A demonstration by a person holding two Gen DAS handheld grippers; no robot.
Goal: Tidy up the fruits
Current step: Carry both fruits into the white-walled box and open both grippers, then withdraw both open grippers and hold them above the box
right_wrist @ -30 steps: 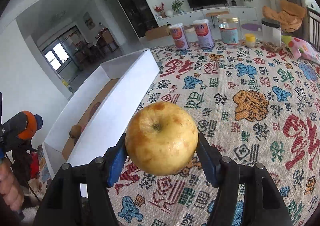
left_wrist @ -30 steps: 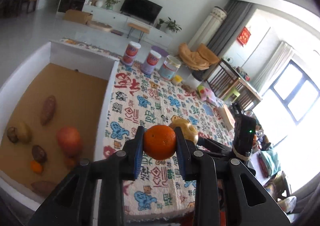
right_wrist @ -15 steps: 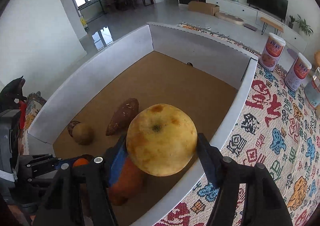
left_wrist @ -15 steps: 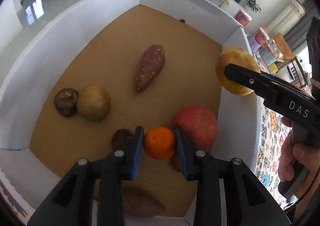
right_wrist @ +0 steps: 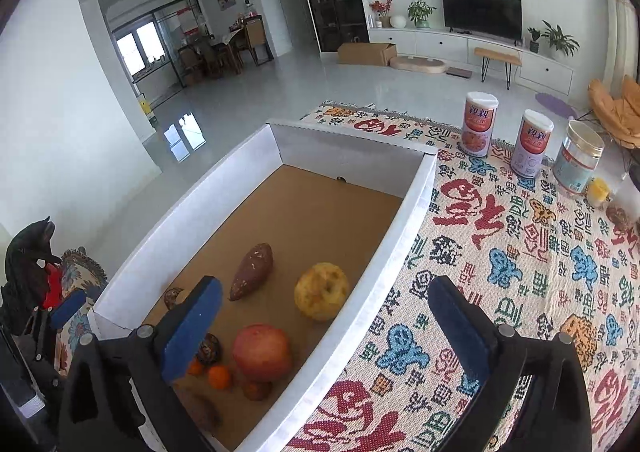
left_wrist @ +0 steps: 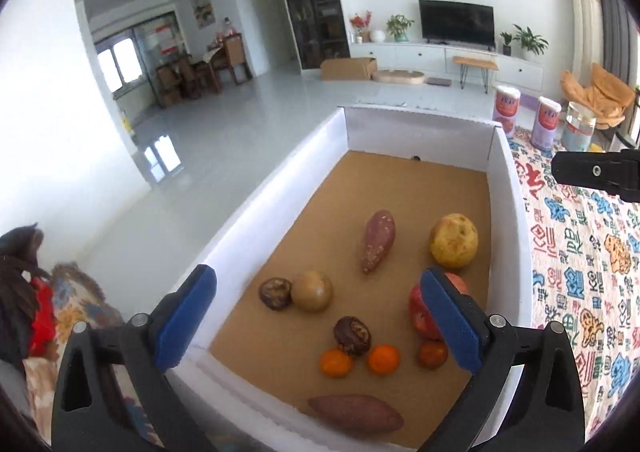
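Note:
A white box (left_wrist: 276, 207) with a brown floor holds the fruit. A small orange (left_wrist: 384, 359) lies near its front beside a second orange (left_wrist: 335, 362). A yellow apple (left_wrist: 454, 240) rests by the right wall, also in the right wrist view as the yellow apple (right_wrist: 322, 290). My left gripper (left_wrist: 318, 316) hangs over the box with its jaws opening wide and nothing between them. My right gripper (right_wrist: 326, 332) is above the box's right wall (right_wrist: 400, 244), its jaws opening too, and it holds nothing.
The box also holds a red apple (right_wrist: 262, 352), two sweet potatoes (left_wrist: 378, 240), a brown round fruit (left_wrist: 312, 290) and dark shrivelled ones (left_wrist: 352, 335). To the right lies a patterned cloth (right_wrist: 520, 272) with two cans (right_wrist: 480, 123) and a jar (right_wrist: 578, 155) at the back.
Both grippers have let go: the orange left the left jaws and the yellow apple left the right jaws, and both now lie in the box. Both pairs of jaws have spread wide.

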